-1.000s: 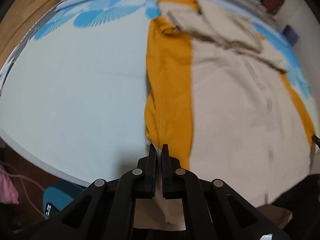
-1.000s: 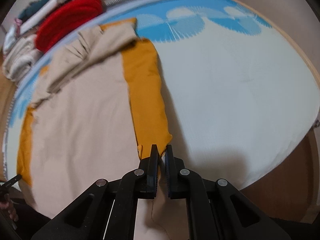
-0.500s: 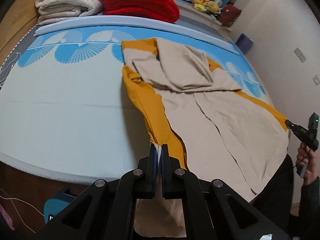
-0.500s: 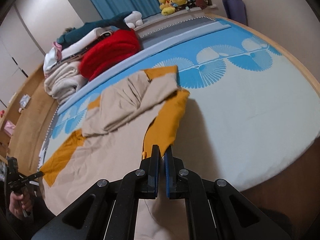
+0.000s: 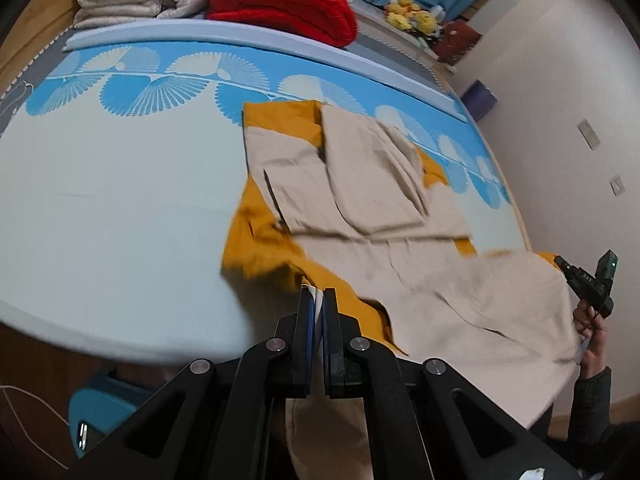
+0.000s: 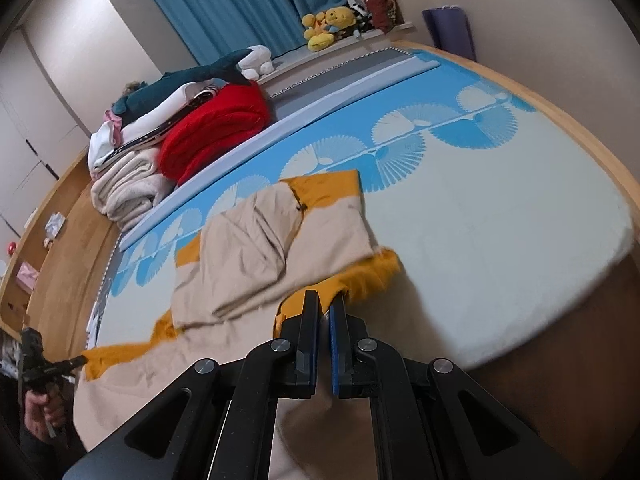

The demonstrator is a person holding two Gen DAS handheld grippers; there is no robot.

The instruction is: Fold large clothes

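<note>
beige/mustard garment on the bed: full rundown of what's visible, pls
The garment is large, of soft woven-looking cloth: beige panels with mustard-yellow bands along the sides and far end. Its far part lies on the blue-and-white patterned bed, with beige pieces, maybe sleeves, folded in on top. The near edge is lifted off the bed: the left gripper is shut on one near corner, the right gripper on the other. The lifted cloth is motion-blurred and sags between them.

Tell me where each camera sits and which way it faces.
Left wrist: sits on the left gripper, looks down across the bed; jaws shut on the garment hem; the right gripper at far right.
Right wrist: sits on the right gripper, facing the curtain; jaws shut on the hem; the left gripper at left.
Shared: garment, bed, red blanket.
</note>
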